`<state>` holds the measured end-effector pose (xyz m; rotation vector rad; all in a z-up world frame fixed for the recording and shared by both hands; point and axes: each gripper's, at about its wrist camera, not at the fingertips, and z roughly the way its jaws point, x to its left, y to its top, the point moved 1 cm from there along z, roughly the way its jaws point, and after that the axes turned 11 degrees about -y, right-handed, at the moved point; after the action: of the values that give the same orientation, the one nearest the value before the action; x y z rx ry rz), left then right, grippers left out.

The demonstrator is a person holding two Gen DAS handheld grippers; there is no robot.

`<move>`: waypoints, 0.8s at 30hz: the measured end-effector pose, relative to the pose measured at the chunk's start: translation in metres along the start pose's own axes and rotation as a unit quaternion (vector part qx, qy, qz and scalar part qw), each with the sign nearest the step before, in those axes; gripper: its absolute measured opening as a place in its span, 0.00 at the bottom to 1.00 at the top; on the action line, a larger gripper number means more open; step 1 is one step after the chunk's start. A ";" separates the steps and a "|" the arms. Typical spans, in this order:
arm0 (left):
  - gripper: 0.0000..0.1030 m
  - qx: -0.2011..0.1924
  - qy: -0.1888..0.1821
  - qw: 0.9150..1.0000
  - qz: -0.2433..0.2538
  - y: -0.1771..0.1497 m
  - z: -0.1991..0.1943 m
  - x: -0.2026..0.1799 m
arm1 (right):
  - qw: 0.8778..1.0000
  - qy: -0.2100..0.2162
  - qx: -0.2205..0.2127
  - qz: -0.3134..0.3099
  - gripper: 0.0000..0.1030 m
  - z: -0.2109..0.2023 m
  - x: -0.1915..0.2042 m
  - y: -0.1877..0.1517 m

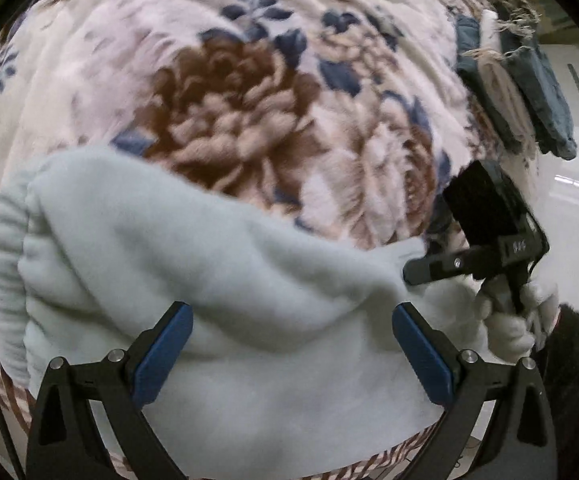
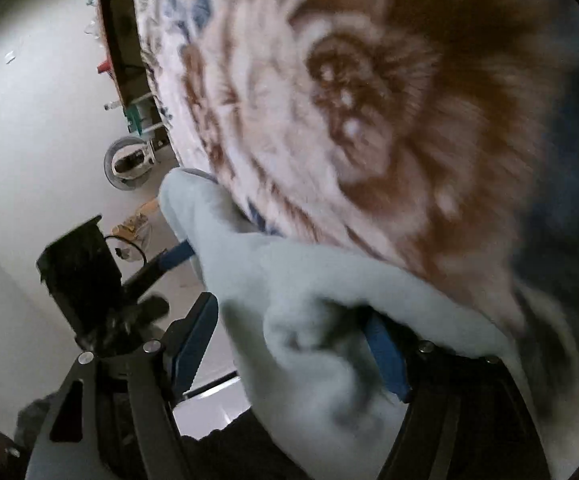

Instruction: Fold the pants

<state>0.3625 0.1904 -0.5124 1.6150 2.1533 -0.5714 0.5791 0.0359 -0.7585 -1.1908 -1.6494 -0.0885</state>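
Pants [image 1: 209, 264] bunched on floral blanket [image 1: 229, 92], fold unfinished. Left gripper [image 1: 293, 352] jaws wide, holding nothing. Right gripper [image 2: 289, 344] jaws parted, fabric loose between.

The pants [image 1: 217, 280] are pale blue. The blanket [image 1: 229, 92] is cream with brown and dark blue flowers. Folded cloths [image 1: 529, 92] look dark blue and white, maybe.
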 end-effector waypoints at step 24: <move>0.99 0.036 0.036 0.999 -0.001 -0.025 0.030 0.039 | 0.997 -0.015 -0.040 0.065 0.35 -0.028 0.006 0.023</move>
<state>0.3305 0.1995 -0.5566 1.6964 2.2109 -0.6072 0.6153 0.0354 -0.7522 -1.3635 -1.6037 -0.0562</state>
